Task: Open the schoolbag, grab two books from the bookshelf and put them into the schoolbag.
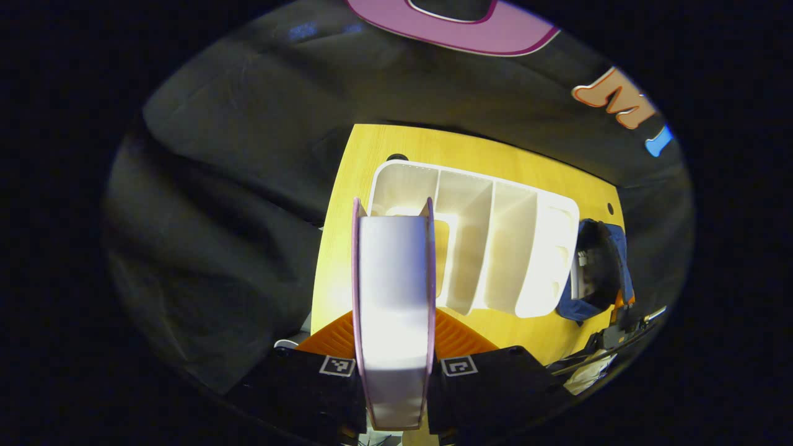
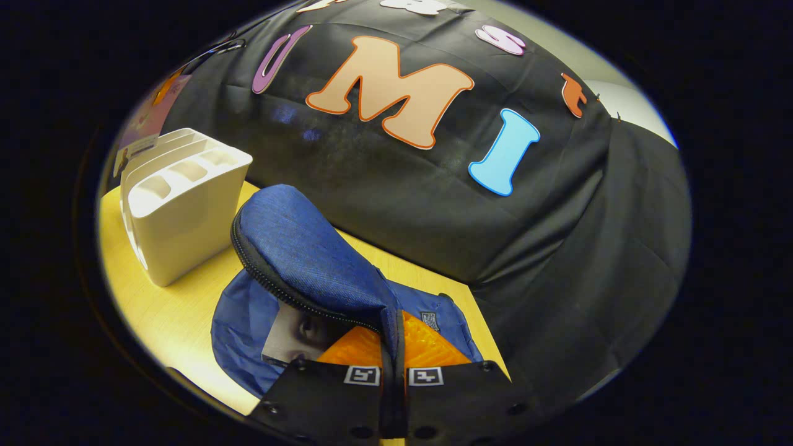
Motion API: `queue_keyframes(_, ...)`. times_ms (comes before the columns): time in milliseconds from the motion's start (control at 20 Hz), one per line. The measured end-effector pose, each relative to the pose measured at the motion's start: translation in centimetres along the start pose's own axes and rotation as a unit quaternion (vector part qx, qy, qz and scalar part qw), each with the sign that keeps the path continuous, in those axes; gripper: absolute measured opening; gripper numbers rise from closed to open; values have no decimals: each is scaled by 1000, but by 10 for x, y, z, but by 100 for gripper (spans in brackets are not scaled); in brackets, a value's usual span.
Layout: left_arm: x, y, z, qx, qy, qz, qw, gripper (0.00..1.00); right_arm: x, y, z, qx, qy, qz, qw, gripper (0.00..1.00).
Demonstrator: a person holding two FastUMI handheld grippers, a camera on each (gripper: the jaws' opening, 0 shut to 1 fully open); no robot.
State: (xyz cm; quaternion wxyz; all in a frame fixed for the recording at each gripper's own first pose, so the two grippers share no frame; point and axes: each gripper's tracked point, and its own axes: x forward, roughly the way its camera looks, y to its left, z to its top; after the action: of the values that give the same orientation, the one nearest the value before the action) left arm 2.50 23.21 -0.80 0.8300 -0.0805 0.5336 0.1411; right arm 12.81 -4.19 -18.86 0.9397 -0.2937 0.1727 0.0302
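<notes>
Fingers of your left gripper [image 1: 394, 371] clamp a thick white-paged book with purple covers [image 1: 394, 297], raised above the yellow wooden table [image 1: 347, 204]. Beyond it the white plastic divided bookshelf [image 1: 495, 241] stands with its slots bare. Your right gripper [image 2: 393, 378] pinches the blue denim schoolbag's [image 2: 297, 248] zippered flap, mouth open; black cloth wall [image 2: 557, 248] close behind.
</notes>
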Motion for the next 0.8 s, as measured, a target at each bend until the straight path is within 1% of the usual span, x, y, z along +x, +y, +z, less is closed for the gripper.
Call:
queue_keyframes(100, -27, -9, -11, 0, -9, -6, 1000, 36, -1, -2, 0, 1, -2, 4, 1000, 3)
queue_keyframes(250, -69, -31, -30, -2, -34, -30, 999, 36, -6, -5, -2, 5, -7, 11, 1000, 3)
queue_keyframes(350, -87, -46, -41, -8, -50, -48, 998, 34, -8, -7, -3, 6, -9, 16, 1000, 3)
queue_keyframes(450, -100, -67, -51, -14, -64, -74, 995, 36, -10, -9, -2, 7, -11, 20, 1000, 3)
queue_keyframes(550, -107, -87, -58, -22, -85, -94, 992, 36, -11, -11, -3, 8, -12, 25, 1000, 3)
queue_keyframes(650, -118, -126, -61, -32, -116, -152, 981, 35, -11, -11, -3, 7, -14, 32, 999, 3)
queue_keyframes(700, -121, -141, -61, -42, -126, -177, 975, 36, -11, -11, -3, 7, -14, 35, 999, 6)
queue_keyframes(750, -123, -163, -66, -55, -133, -209, 967, 35, -10, -11, -4, 9, -15, 38, 999, 6)
queue_keyframes(800, -120, -177, -68, -64, -140, -228, 961, 36, -10, -12, -3, 10, -15, 40, 999, 3)
